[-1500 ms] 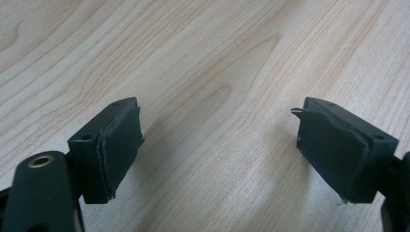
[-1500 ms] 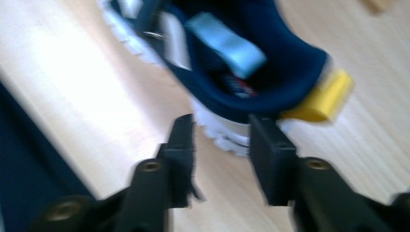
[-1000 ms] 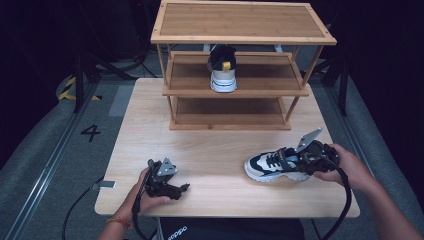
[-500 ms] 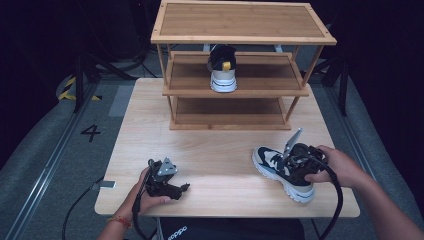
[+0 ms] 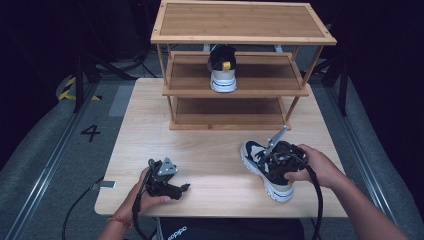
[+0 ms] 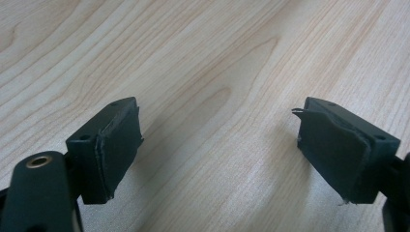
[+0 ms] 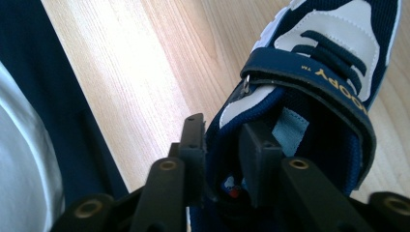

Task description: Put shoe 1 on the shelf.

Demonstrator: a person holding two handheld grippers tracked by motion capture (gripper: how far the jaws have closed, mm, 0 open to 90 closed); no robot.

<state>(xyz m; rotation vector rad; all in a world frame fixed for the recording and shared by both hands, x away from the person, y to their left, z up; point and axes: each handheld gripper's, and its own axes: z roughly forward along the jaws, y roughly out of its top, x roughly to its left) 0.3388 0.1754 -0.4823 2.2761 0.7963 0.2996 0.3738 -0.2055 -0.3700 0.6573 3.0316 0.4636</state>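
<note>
High view: right claw [image 5: 274, 159] sits on the shoe [image 5: 266, 170] at the desk's [image 5: 210, 150] near right side, toe pointing toward the rack [image 5: 240, 90]. The matching shoe [image 5: 222, 69] already stands on the rack's middle shelf, heel toward me. Left claw [image 5: 172, 189] rests low on the desk near its front edge, well apart from both shoes.

Left gripper view: left claw is released, jaws wide, bare wood between the pads [image 6: 116, 145]. Nothing held.

Right gripper view: right claw [image 7: 225, 159] has one jaw outside the shoe's [image 7: 329, 72] heel collar and one inside the opening. The jaws have just been opening a little with the collar wall between them; they sit close on it, and I read this as a grasp on the collar, though slackened.

Progress, as I judge it: one shoe shelved, so roughly half done. Second shoe is on the desk, turned toe-first toward the rack. Left to do: firm up the hold, lift, carry to the shelf beside its mate, set down, release.
</note>
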